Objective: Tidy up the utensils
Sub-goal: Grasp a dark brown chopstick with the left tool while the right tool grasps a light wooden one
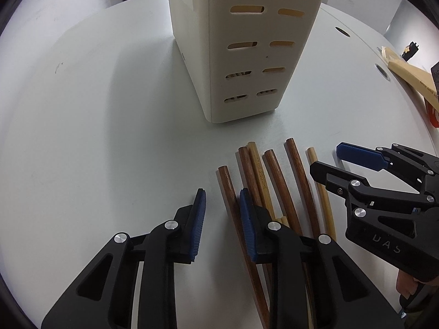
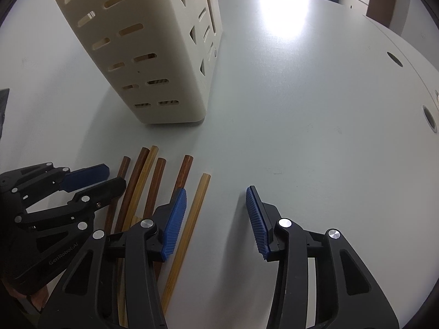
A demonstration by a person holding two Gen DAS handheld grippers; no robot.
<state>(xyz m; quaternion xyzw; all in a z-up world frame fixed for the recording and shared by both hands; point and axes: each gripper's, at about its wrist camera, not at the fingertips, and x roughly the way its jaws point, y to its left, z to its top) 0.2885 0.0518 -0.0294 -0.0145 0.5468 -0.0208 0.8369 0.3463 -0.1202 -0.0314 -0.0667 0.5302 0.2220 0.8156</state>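
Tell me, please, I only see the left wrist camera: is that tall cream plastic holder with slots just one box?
Observer: No. In the right wrist view the cream slotted holder is long, with lower sections stepping down behind the tall end.
Operator: Is the right gripper holding a stick?
Observer: Not yet. One pale bamboo chopstick lies on the table between the right gripper's open jaws, close beside one pad.

Six chopsticks (image 1: 277, 181), one holder (image 1: 247, 54)
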